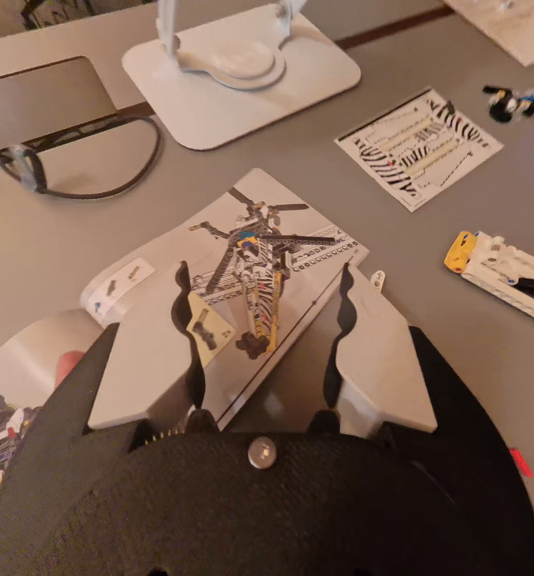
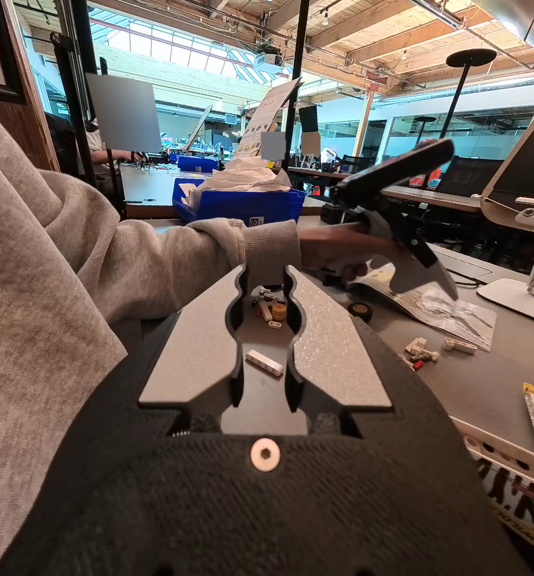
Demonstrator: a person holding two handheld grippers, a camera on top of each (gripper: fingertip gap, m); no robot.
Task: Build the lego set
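Lego pieces lie scattered on the matte grey worktop. Between my right claw fingers I see a short white beam, flat, long axis running lower right to upper left, with a small heap of tan and white bits beyond it. Right claw is apart, gripping nothing. My left claw is also spread wide and empty, hovering over the open instruction booklet, glossy pages showing a zebra-striped helicopter. Zebra sticker sheet lies flat further right. A white-and-yellow built section lies long axis slanting toward lower right. Smooth white stand base sits behind the booklet; a black wheel rests near its edge. A grey fleece sleeve crosses ahead.
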